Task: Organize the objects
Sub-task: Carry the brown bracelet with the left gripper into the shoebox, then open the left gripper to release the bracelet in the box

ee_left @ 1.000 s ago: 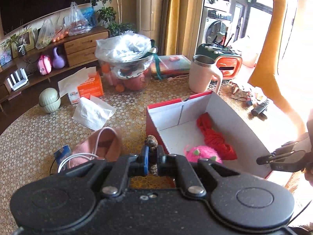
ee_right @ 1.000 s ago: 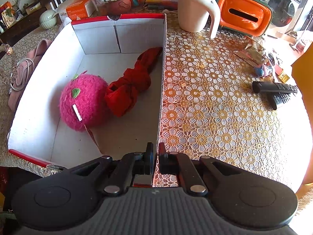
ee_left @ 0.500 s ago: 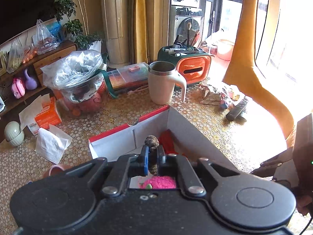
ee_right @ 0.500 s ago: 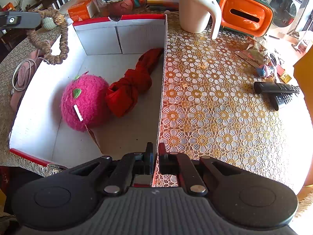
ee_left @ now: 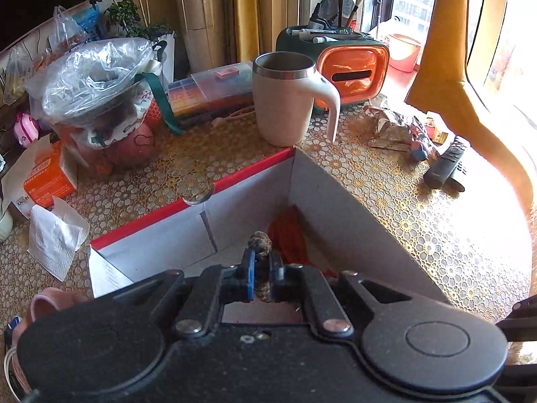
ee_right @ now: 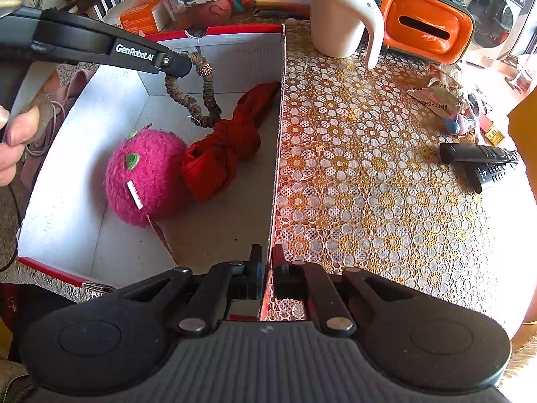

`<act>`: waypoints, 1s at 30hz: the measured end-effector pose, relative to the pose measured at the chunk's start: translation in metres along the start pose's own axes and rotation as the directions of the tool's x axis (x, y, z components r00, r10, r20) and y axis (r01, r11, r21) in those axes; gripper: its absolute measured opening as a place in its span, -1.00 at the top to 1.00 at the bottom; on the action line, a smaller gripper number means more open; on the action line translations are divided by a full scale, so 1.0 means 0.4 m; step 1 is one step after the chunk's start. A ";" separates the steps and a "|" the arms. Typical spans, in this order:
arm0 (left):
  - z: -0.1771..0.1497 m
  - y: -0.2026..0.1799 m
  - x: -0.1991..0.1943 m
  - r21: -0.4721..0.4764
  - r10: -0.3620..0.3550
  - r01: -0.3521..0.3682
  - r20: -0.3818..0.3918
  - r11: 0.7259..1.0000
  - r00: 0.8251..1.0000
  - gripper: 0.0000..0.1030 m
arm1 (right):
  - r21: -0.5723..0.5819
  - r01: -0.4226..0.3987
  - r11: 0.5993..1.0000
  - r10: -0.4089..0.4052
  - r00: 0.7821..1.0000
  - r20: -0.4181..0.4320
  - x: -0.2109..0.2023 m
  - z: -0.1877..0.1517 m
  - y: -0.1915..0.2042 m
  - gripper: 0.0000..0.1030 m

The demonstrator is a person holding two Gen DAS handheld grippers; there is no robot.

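A: Item: braided rope ring. Status?
B: Clenched in left gripper fingers; now hanging over box interior, carried in from outside the 9 o'clock wall.
A: Box contents?
B: Pink plush ball at centre, red knotted cloth touching at 2 o'clock.
A: Right gripper?
B: Pinched shut on box wall at 6 o'clock, unmoved.
A: Meaning?
B: Probably ready for release; ring not yet on box floor.

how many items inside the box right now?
2 on the floor of the box: pink plush ball and red knotted cloth beside it. The braided loop hangs from the left tongs, not yet dropped.
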State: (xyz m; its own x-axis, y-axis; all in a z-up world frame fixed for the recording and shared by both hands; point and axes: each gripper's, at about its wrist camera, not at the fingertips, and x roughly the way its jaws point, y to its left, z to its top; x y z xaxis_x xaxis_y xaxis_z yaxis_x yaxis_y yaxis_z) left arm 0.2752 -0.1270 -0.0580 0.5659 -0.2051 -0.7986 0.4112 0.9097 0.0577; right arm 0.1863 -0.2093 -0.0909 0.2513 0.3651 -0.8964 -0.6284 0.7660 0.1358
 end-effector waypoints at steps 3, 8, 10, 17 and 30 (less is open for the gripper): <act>-0.006 -0.006 0.040 0.015 0.028 -0.027 -0.047 1.000 0.999 0.88 | -0.003 -0.002 1.000 0.002 1.000 0.000 0.000 0.000 0.000 0.91; -0.020 -0.002 0.097 0.018 0.055 -0.053 -0.134 0.998 0.989 0.87 | -0.004 -0.002 1.000 0.002 1.000 0.000 -0.001 -0.001 0.001 0.91; -0.024 -0.004 0.114 0.025 0.066 -0.062 -0.159 0.998 0.985 0.86 | -0.006 -0.003 1.000 0.003 1.000 -0.001 0.000 0.000 0.001 0.91; -0.033 0.002 0.146 0.035 0.092 -0.086 -0.222 0.996 0.971 0.66 | -0.009 -0.004 1.000 0.004 1.000 -0.003 0.001 0.001 0.004 0.91; -0.036 0.010 0.068 0.015 0.046 -0.044 -0.177 0.999 0.983 0.34 | -0.006 -0.007 1.000 0.007 1.000 -0.005 -0.002 0.001 0.001 0.91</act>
State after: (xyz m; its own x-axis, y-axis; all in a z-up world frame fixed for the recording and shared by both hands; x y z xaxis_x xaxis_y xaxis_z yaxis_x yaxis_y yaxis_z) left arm 0.2818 -0.1238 -0.0881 0.4490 -0.0960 -0.8884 0.3965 0.9124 0.1018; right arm 0.1860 -0.2093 -0.0899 0.2433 0.3679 -0.8975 -0.6345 0.7602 0.1396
